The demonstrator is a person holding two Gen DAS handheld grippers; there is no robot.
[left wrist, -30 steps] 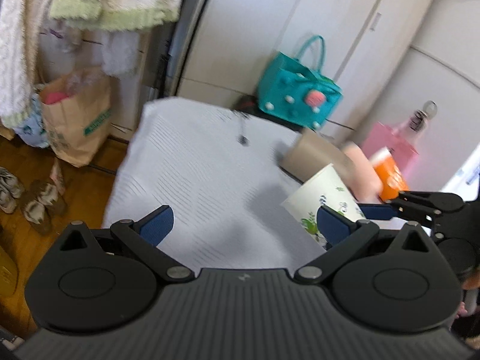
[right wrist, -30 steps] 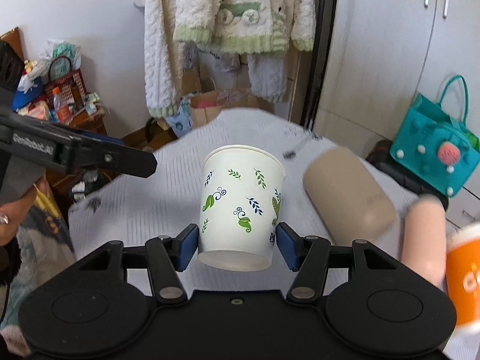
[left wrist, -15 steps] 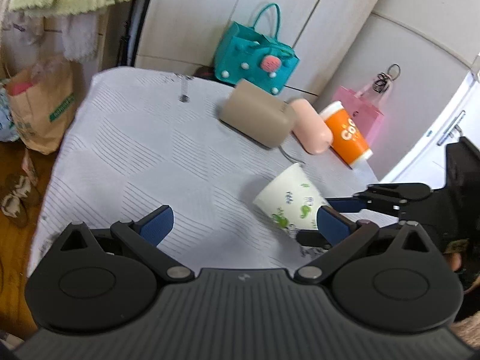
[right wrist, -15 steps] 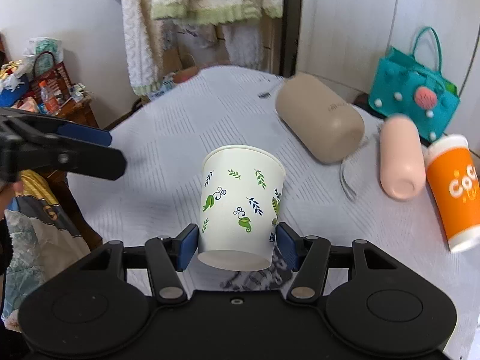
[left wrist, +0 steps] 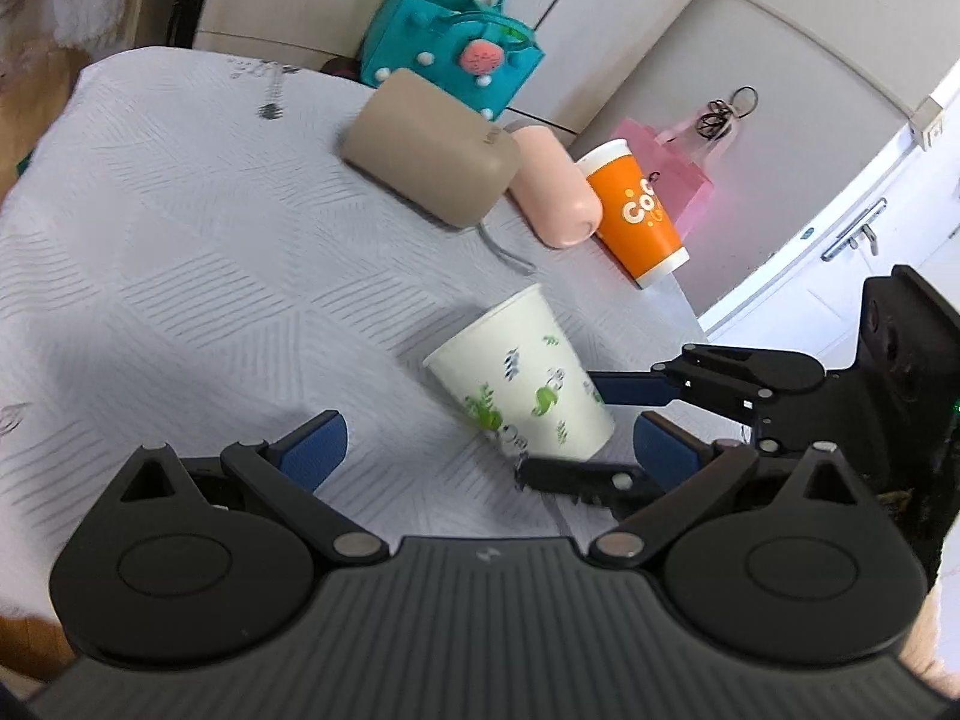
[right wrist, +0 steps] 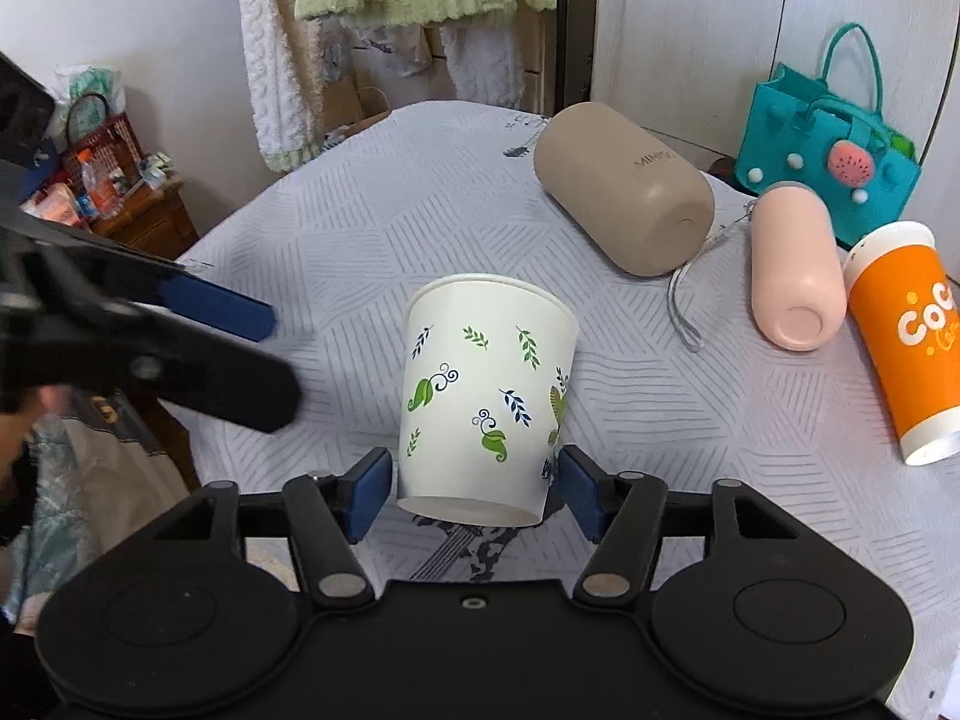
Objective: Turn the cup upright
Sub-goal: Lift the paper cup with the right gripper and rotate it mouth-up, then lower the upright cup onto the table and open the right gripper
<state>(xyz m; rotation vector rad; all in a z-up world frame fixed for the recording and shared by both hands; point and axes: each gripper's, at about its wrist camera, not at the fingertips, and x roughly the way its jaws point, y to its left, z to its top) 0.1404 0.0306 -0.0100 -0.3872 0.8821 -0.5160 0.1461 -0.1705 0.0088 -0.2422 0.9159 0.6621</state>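
Note:
A white paper cup with green and blue leaf prints point(right wrist: 486, 396) sits between my right gripper's point(right wrist: 474, 489) blue pads, gripped near its base, rim pointing away from the camera. In the left wrist view the cup point(left wrist: 522, 384) is tilted, low over the grey patterned tablecloth point(left wrist: 180, 252), with the right gripper's fingers point(left wrist: 636, 390) around its base. My left gripper point(left wrist: 489, 450) is open and empty, just left of the cup. Its finger point(right wrist: 216, 306) shows in the right wrist view.
A tan bottle point(right wrist: 624, 192) and a pink bottle point(right wrist: 792, 264) lie on their sides on the table. An orange cup point(right wrist: 906, 342) lies tilted at the right. A teal bag point(right wrist: 828, 144) stands behind. The table edge falls off at left, near a wooden cabinet point(right wrist: 144, 216).
My right gripper has carried the cup lower toward the table. My left gripper has swung right and closer to the cup, still open.

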